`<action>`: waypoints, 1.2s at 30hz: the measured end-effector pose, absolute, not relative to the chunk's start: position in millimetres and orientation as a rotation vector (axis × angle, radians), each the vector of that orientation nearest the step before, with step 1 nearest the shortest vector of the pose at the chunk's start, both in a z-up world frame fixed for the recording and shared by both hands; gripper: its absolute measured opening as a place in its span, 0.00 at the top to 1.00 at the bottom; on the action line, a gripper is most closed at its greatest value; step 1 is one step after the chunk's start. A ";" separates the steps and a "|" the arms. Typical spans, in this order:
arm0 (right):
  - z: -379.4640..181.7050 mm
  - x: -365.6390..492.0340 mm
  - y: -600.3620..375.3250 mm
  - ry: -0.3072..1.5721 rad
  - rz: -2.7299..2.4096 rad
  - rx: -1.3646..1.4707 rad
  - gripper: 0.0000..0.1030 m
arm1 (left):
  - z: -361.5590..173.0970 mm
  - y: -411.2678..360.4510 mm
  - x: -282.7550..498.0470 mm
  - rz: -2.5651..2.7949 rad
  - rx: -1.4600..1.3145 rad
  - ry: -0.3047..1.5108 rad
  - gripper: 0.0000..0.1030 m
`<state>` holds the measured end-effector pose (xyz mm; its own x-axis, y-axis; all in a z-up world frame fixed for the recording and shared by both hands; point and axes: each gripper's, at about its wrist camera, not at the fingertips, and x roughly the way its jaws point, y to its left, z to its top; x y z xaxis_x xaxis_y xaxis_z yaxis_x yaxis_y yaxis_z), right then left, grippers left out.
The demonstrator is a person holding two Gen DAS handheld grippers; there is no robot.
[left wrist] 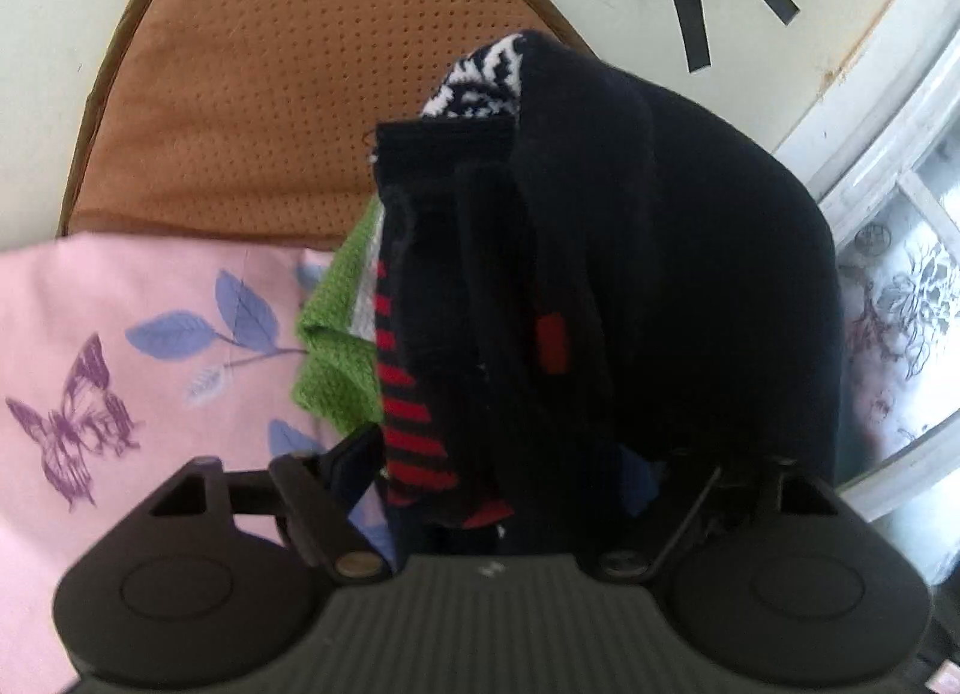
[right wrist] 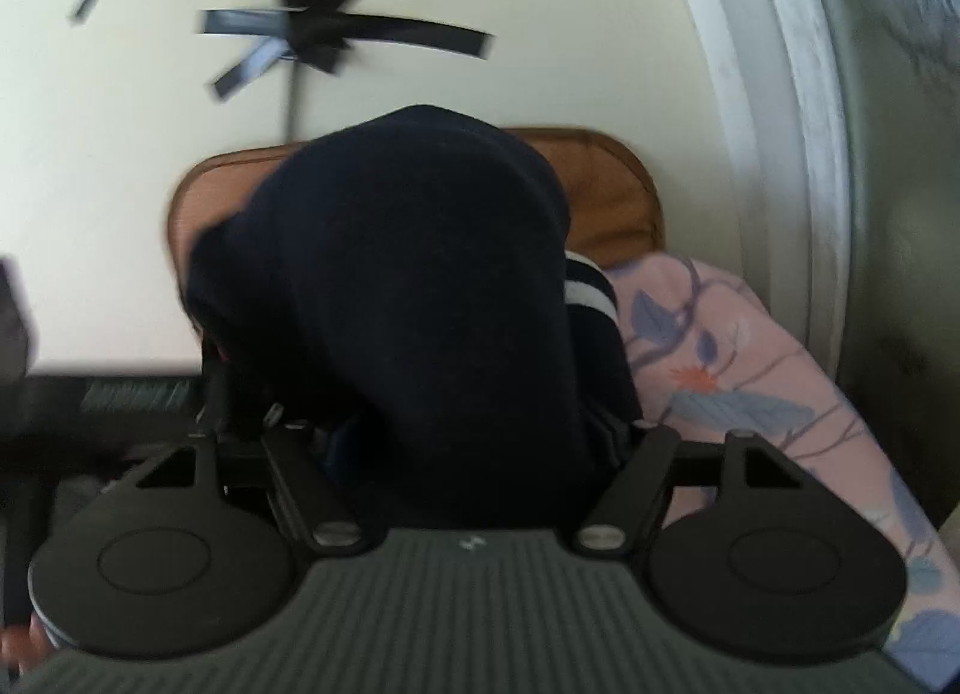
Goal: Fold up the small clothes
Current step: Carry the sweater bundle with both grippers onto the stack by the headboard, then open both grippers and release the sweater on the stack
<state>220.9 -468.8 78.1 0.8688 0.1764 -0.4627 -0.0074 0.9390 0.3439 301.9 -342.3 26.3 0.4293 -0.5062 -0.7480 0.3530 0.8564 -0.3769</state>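
- The left gripper [left wrist: 528, 454] is pointing down at a bundle of small clothes, and its linkage arms are standing wide apart
- A dark navy garment [left wrist: 690, 274] is filling the space between the left jaws and rising up in front of the camera, hiding the fingertips
- I cannot tell whether the left pads are pressing on the cloth or merely standing beside it
- A red-and-black striped piece [left wrist: 408, 418] is hanging just left of the navy garment, close to the left finger
- A green knit cloth [left wrist: 336, 346] is lying beside the striped piece, on its left
- A black-and-white patterned piece [left wrist: 480, 75] is peeking out at the top of the bundle
- A pink sheet [left wrist: 120, 346] printed with leaves and a butterfly is spreading out to the left, with a brown perforated cushion [left wrist: 270, 93] lying beyond it
- The right gripper [right wrist: 456, 442] is also standing with its linkage arms spread wide
- The same dark bulk of navy cloth [right wrist: 420, 286] is sitting between the right jaws and covering their tips, so I cannot tell whether it is being clamped
- A dark cuff with white stripes [right wrist: 588, 292] is showing at the right edge of that bulk
- Strips of black tape [right wrist: 336, 33] are sticking to the pale surface beyond the clothes
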 end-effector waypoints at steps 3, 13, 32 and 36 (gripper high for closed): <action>91.9 198.7 -460.8 0.436 0.073 0.247 0.26 | 41.3 -342.2 298.3 -0.540 -0.114 0.946 0.25; 123.6 106.1 -419.2 0.286 0.232 0.267 0.18 | 51.1 -261.4 210.6 -0.579 -0.074 0.823 0.21; 48.3 87.6 -203.5 0.664 0.503 0.186 0.14 | 33.1 -7.3 101.6 -0.140 -0.032 0.757 0.19; 42.7 84.3 -175.8 0.639 0.458 0.142 0.14 | 31.7 -3.9 98.6 -0.110 -0.015 0.726 0.19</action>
<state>84.3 -175.8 42.7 0.7073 0.4539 -0.5419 -0.3677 0.8910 0.2663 98.6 -3.9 31.7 0.7426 -0.1052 -0.6614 0.0949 0.9942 -0.0515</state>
